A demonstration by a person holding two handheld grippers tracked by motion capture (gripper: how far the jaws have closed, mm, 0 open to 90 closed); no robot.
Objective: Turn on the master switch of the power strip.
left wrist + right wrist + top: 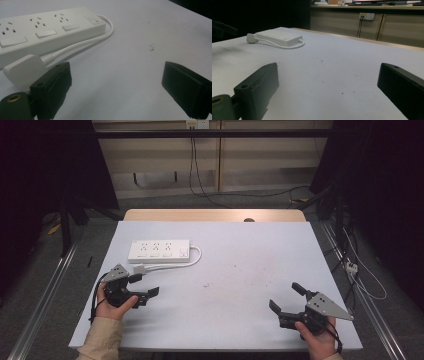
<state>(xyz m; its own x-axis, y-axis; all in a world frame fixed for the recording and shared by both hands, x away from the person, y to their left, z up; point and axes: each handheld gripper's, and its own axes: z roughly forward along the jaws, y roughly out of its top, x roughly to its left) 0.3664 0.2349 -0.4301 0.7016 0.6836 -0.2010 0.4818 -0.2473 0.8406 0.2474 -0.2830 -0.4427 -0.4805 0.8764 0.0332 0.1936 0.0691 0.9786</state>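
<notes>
Two grippers: I hold one in each hand, low over the table point(240, 270), both with jaws spread wide and nothing between them.
Left gripper point(146, 285): jaws parted, empty; I have it aimed at the plug point(139, 268), and in the left gripper view one black jaw sits just beside the plug point(23, 70), seemingly not yet touching.
Right gripper point(287, 298): jaws parted, empty; I keep it well apart from the work, over bare tabletop on my right, probably so it stays clear until needed.
Power strip point(159, 250): lies flat at the far left of the table with three socket groups facing up and a switch at its right end; every socket looks unoccupied.
Cord point(172, 264): leaves the strip's right end, loops around and runs back along its near side to the plug, which is why the plug rests so close to my left hand.
Step in hand (my judgement): closing the left jaws around the plug to lift it toward a socket.
Containers: none on the table; the sockets are the nearest thing to receptacles, and they hold nothing.
</notes>
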